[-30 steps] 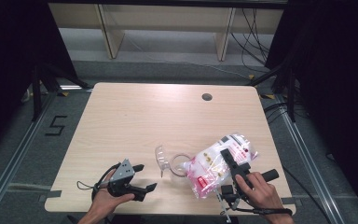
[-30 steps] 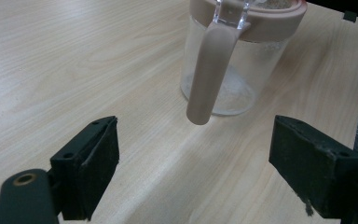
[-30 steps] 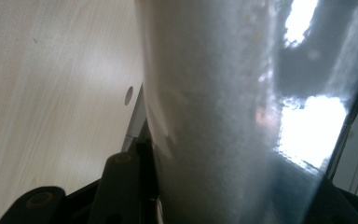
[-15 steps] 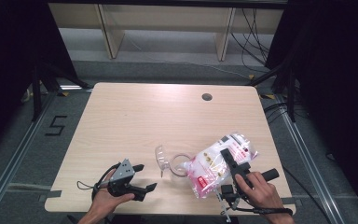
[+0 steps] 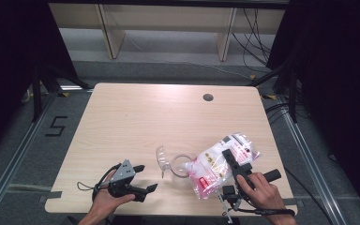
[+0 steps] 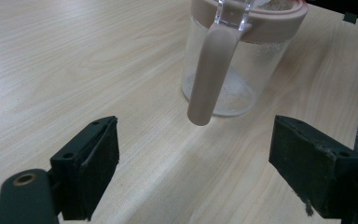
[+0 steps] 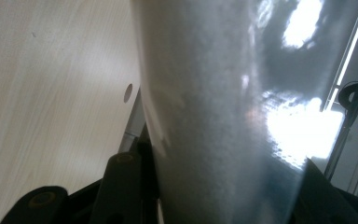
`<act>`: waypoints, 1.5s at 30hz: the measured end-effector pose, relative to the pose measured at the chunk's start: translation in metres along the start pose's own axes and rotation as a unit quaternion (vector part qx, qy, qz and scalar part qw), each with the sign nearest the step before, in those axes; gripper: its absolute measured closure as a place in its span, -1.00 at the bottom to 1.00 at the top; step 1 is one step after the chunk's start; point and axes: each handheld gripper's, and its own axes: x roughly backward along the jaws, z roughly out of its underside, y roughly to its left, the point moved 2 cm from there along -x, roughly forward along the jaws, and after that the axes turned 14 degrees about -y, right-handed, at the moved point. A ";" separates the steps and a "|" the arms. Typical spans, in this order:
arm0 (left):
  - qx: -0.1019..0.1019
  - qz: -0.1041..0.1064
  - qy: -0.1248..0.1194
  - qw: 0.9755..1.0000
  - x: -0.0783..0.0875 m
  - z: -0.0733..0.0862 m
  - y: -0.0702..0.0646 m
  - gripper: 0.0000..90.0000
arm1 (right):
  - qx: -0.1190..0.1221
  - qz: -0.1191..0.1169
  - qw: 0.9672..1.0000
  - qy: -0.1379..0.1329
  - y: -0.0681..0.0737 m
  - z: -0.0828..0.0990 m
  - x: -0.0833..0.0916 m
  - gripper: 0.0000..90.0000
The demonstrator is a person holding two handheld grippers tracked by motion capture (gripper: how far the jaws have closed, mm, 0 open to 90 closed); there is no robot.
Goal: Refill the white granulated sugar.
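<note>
Clear jug (image 6: pixel 219 88) with dusty-pink rim and handle; white bag (image 5: pixel 218 165) with pink-red printed label; pale wood-grain table (image 5: pixel 136 122) with one dark hole (image 5: pixel 208 97); both grippers' jaws black.

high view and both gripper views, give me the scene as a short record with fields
work in hand: a bag of white grains tipped over a clear jug
right gripper: shut on the bag, which lies between its jaws
left gripper: open, nothing between its jaws, facing the jug
jug: upright on the table, pinkish rim and handle, its lid open
jug contents: a thin layer of white grains at the bottom
</note>
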 end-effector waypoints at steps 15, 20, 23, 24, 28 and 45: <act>0.004 -0.001 -0.001 1.000 0.000 0.000 0.000 -0.65 | 0.014 -0.005 1.000 -0.003 -0.002 -0.001 0.000 0.35; 0.002 -0.003 0.000 1.000 0.000 0.000 0.000 -0.65 | 0.018 -0.004 1.000 -0.004 -0.003 0.000 0.000 0.35; 0.010 -0.003 -0.001 1.000 0.000 0.000 -0.001 -0.65 | 0.008 -0.007 1.000 0.003 -0.002 0.000 0.001 0.36; 0.010 -0.004 -0.001 1.000 0.000 0.000 -0.001 -0.65 | 0.008 -0.005 1.000 0.004 -0.002 0.000 0.002 0.36; 0.007 -0.002 -0.001 1.000 0.000 0.000 0.000 -0.65 | 0.005 0.001 1.000 0.004 -0.003 0.001 0.003 0.36; 0.002 -0.002 -0.002 1.000 0.001 -0.001 0.000 -0.65 | 0.021 -0.002 1.000 -0.008 -0.006 0.000 0.002 0.38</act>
